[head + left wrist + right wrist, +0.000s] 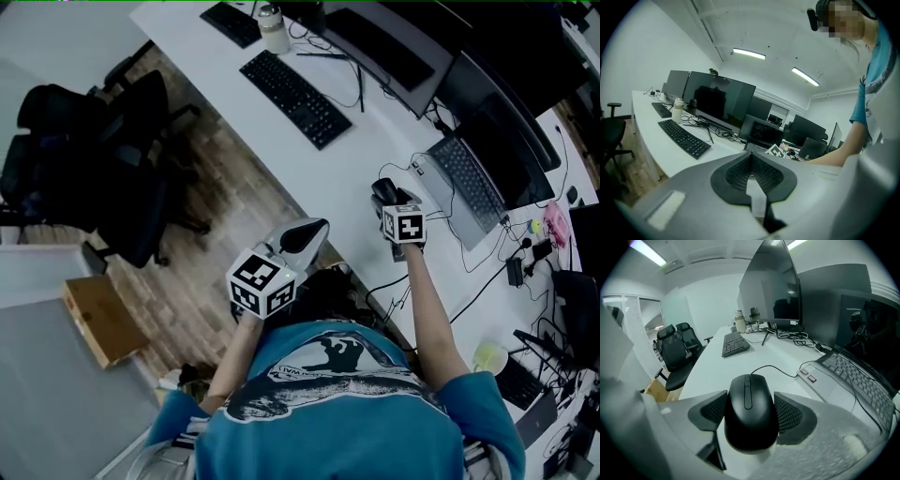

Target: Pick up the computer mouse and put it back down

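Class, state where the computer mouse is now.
In the right gripper view, the computer mouse is between the right gripper's jaws, over the white desk, left of the laptop.

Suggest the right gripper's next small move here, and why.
Probably a short, straight lift. The right gripper's jaws press both sides of the black mouse over the white desk, so the grasp looks made; whether the mouse is off the surface I cannot tell. Its cable lies slack ahead, so a small rise should not tug it.

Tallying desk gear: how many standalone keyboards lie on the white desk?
2: one keyboard before the monitor, the second keyboard farther off beyond the bottle. Others may be hidden.
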{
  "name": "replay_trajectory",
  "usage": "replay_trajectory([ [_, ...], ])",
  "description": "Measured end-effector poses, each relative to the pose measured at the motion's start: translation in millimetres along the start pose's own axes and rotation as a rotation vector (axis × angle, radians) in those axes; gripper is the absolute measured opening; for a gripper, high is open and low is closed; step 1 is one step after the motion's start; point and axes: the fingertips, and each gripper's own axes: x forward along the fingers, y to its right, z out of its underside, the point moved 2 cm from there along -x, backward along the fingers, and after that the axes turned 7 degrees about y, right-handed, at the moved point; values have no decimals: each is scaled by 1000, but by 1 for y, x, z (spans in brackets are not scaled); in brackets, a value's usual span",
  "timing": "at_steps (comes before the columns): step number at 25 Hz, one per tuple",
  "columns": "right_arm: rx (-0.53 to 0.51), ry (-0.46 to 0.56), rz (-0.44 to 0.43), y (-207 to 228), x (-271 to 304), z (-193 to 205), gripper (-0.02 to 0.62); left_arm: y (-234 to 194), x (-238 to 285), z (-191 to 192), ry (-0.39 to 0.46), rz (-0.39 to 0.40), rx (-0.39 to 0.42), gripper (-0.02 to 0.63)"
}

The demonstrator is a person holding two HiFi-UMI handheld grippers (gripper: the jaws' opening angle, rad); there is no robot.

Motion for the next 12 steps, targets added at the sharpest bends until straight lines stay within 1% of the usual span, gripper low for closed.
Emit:
replay_trajectory([
  [4,22,-33,23,2,8,15,308,-9,-10,0,2,-38,-1,12],
  [6,5,-37,31,2,9,18,308,-12,-13,0,1,-45,0,12],
  [9,-25,-39,54,2,11,18,310,-17,-15,-1,-2,-46,2,11],
  [12,-13,-34,95,5,12,20,311,-19,-14,-2,-7,-33,8,12],
])
